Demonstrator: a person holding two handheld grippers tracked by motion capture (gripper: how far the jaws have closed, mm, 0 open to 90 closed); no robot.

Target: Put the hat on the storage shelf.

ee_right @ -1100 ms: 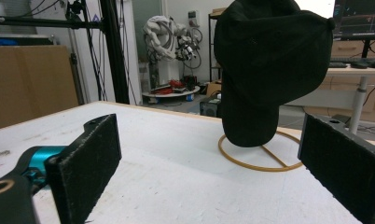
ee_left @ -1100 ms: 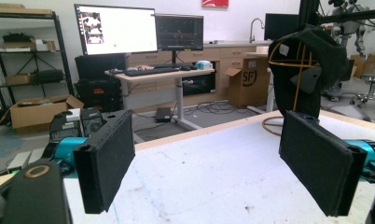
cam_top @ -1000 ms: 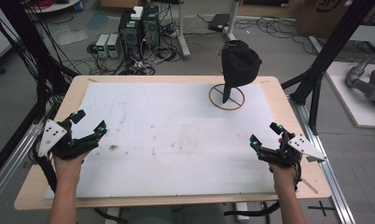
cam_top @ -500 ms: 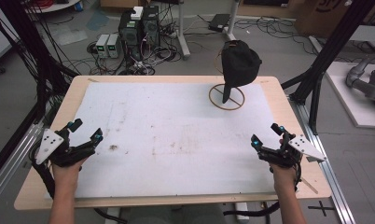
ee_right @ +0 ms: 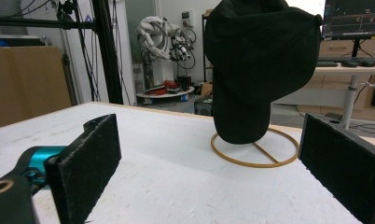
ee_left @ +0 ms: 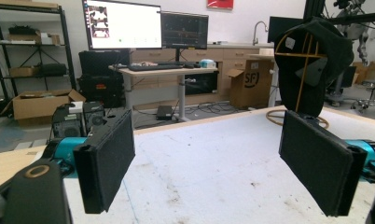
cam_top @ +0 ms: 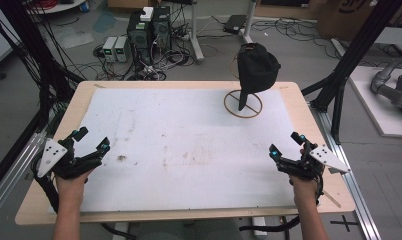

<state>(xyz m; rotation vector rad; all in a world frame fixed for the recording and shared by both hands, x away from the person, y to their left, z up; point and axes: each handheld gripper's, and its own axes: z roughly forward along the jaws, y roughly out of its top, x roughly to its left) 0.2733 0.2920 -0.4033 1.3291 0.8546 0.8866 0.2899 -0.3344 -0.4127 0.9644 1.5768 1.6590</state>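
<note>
A black cap [cam_top: 257, 67] hangs on a thin wooden stand with a ring base [cam_top: 243, 105] at the far right of the white table top [cam_top: 189, 140]. The cap [ee_right: 258, 65] looms large in the right gripper view, and the cap [ee_left: 311, 60] sits beyond the jaws in the left gripper view. My left gripper [cam_top: 91, 140] is held near the table's left front, jaws wide apart and empty. Near the right front my right gripper [cam_top: 285, 145] is open too, with nothing between its pads.
A wooden border [cam_top: 179, 215] frames the white sheet. Computer boxes and cables [cam_top: 144, 35] lie on the floor behind the table. Black frame posts [cam_top: 349, 65] stand at the right, and a desk with monitors [ee_left: 148, 28] is farther back.
My left gripper has drifted left and toward the front edge of the table, staying open. The right gripper has barely moved.
</note>
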